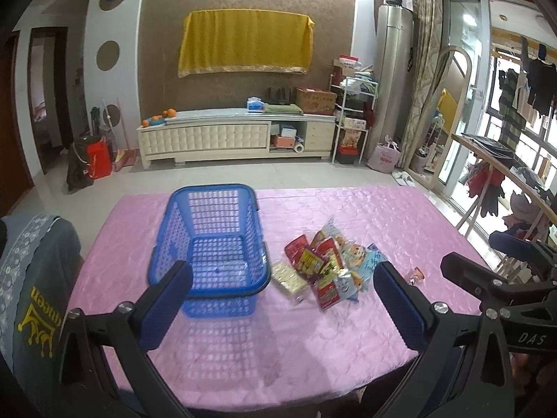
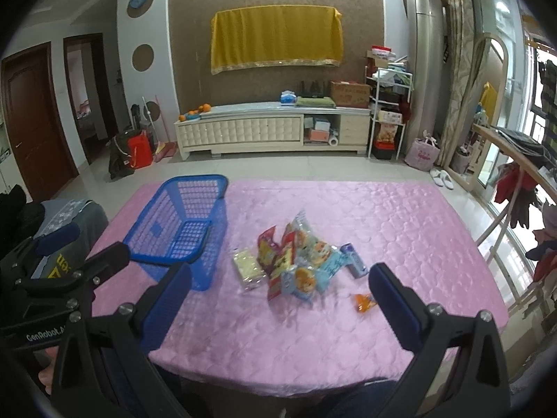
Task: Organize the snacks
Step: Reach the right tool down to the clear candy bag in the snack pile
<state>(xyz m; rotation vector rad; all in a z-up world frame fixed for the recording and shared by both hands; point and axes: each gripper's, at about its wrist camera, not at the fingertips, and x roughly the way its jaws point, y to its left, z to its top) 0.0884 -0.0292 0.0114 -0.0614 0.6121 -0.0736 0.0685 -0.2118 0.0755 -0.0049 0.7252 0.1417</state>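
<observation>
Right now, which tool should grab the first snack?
Probably the right tool. It is open and the snack pile sits straight ahead between its fingers. The left tool, also open, faces partly onto the empty basket, with the snacks nearer its right finger.

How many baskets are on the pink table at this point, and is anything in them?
1. The blue basket stands on the left part of the pink table, left of the snack pile. It looks empty. No other basket shows in either view.
</observation>
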